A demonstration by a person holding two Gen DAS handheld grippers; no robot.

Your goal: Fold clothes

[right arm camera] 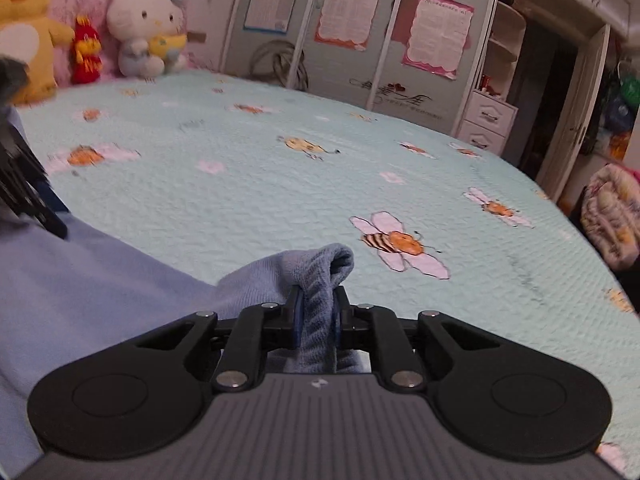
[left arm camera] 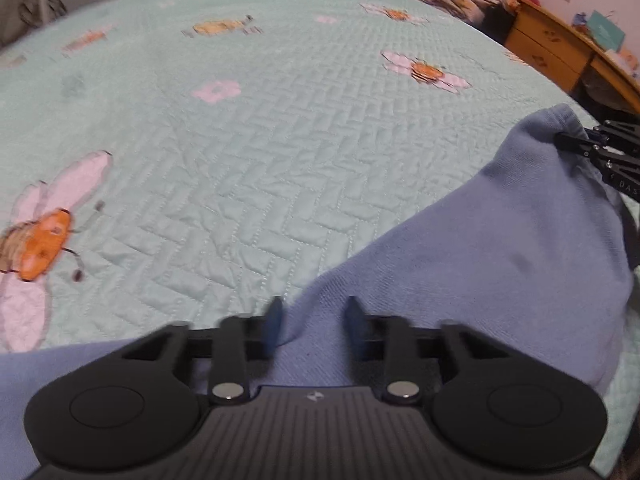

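Blue garment [left arm camera: 500,248], a soft knitted piece, lies at the near edge of the bed [left arm camera: 240,140], draped over the mint quilt with its bees and flowers, and most of the quilt beyond it is bare. Its long axis runs across the near edge, strung between the two hands, so the coming fold, I would judge, goes away from them, toward the far side where the plush toys [right arm camera: 140,28] sit.

Right gripper [right arm camera: 316,316] has a bunched corner of the cloth pinched tight between its fingers [right arm camera: 297,316], the fabric rising in a hump just past the tips. Seen from the left wrist, that corner is lifted at the right end, higher than the rest.

Left gripper [left arm camera: 314,324] sits over the left end, cloth running between its fingers [left arm camera: 274,320]. The picture is smeared there and shows a gap, though by my reckoning they have closed on the fabric.

Both hands are equally near their own ends; neither reaches the middle.
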